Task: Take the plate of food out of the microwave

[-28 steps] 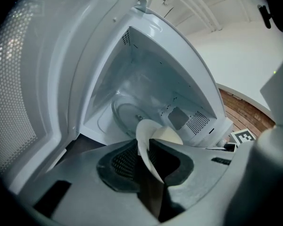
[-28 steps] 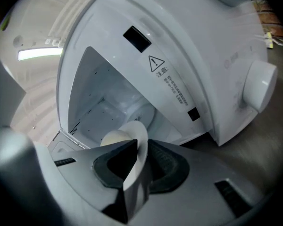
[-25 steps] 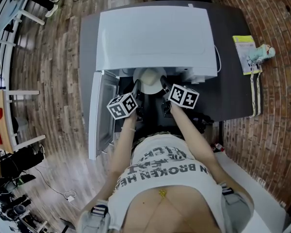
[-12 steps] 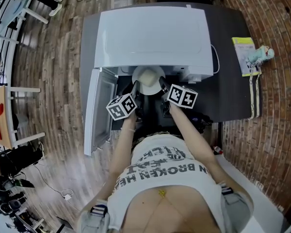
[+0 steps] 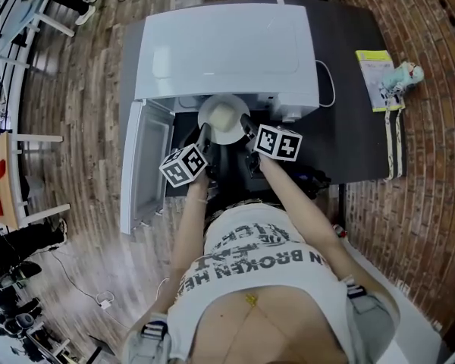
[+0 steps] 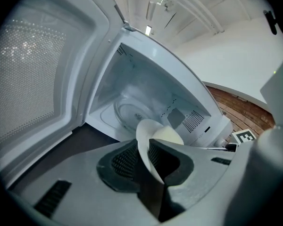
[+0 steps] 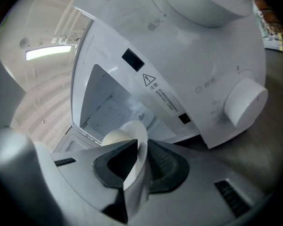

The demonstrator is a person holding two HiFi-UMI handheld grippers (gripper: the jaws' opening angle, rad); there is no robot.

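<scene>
A white plate (image 5: 224,120) carrying a pale mound of food (image 5: 222,115) hangs at the mouth of the white microwave (image 5: 220,51), held level between both grippers. My left gripper (image 5: 205,135) is shut on the plate's left rim and my right gripper (image 5: 246,124) on its right rim. In the left gripper view the plate rim (image 6: 144,135) stands between the dark pads (image 6: 125,160), with the food (image 6: 169,136) behind it and the empty cavity and glass turntable (image 6: 129,117) beyond. In the right gripper view the rim (image 7: 137,135) sits between the pads (image 7: 164,166) beside the food (image 7: 114,138).
The microwave door (image 5: 142,169) stands swung open at the left. Its control panel with a round dial (image 7: 245,102) is on the right. The microwave rests on a dark table (image 5: 356,135); a yellow booklet (image 5: 373,70) and a small toy (image 5: 406,76) lie at the table's right edge.
The plate has come further out from under the microwave's top towards me, with both grippers still on its rims. More of the plate shows in the head view.
</scene>
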